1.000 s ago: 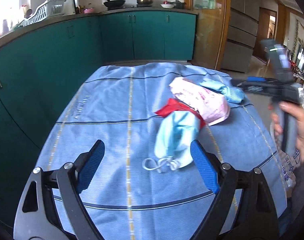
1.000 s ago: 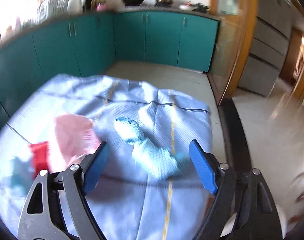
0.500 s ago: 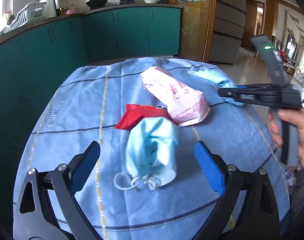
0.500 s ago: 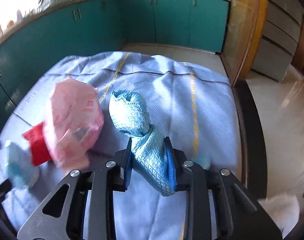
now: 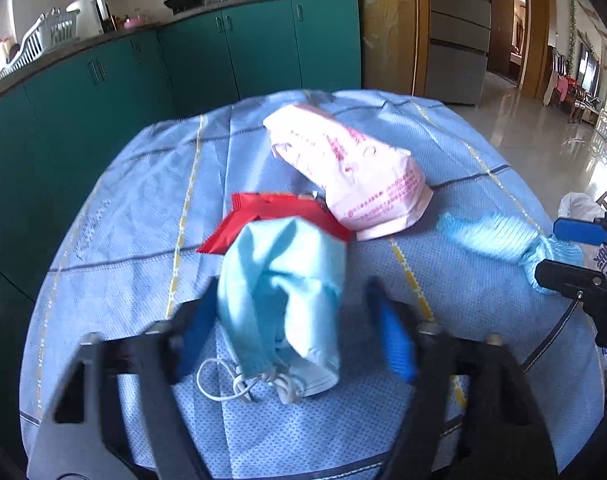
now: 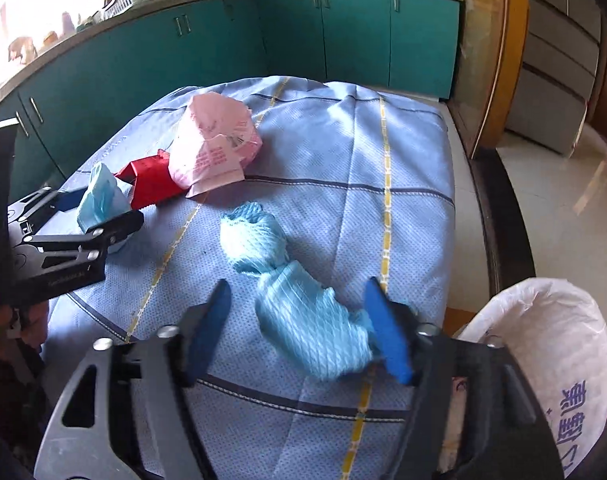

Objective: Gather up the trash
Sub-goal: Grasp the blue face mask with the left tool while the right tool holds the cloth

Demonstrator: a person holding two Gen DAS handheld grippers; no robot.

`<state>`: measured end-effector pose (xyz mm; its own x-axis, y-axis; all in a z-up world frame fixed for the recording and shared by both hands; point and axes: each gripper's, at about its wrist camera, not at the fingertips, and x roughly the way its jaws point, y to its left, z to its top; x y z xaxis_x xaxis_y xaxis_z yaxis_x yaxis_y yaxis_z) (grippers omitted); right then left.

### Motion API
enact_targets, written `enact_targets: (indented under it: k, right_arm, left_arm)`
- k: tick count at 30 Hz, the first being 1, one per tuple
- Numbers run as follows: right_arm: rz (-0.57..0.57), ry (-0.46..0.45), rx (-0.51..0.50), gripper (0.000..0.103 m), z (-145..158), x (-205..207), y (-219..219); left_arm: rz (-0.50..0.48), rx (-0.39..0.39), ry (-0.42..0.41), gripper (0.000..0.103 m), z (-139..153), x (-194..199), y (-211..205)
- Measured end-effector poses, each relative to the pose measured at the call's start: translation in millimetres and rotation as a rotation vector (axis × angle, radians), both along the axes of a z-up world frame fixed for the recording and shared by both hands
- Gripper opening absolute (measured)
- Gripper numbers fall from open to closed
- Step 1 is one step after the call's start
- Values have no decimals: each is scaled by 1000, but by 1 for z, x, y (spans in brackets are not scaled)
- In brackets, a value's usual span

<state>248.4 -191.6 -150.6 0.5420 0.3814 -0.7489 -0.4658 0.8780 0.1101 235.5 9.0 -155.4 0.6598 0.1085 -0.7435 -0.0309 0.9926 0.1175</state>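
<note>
A light blue face mask lies crumpled on the table's blue cloth. My left gripper straddles it with its jaws closing; the right pad stands clear of it. Behind the mask lie a red wrapper and a pink printed bag. In the right wrist view a crumpled turquoise rag lies between the opening jaws of my right gripper, its near end blurred against the right pad. The left gripper and mask show at the left there.
A white plastic bag with blue print hangs past the table's near right corner. Teal cabinets with pots and a dish rack wrap around the far side and left. Tiled floor and a doorway lie to the right.
My left gripper moved forward and down over the mask and its jaws narrowed around it. My right gripper, shut on the rag half a second ago, drew it toward the near edge and has opened.
</note>
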Motion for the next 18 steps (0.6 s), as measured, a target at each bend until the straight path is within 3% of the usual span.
enact_targets:
  k: [5,9,13,15,17,18]
  right_arm:
    - [39,-5,-17,72,-2,-1,12]
    - [39,-2,-65,72,-11,1,21]
    - [32,-1,-71,71,-17,2,27]
    - [47,-3,-62,60,-15,0,31]
    - [58,14,-35,32,-14,-2,31]
    - [66,28,-19,31,-15,-3,31]
  left_arm:
    - [1,-101,11,40,3,-14,17]
    - [-31,-127,0,40,12,-44,20]
    - [-72,-105,13,41,16,-66,12]
    - [-85,-94,13,42,19,-73,8]
    - [-94,-80,1,43,21,-80,4]
    - [-93,-73,-3,44,23,-80,4]
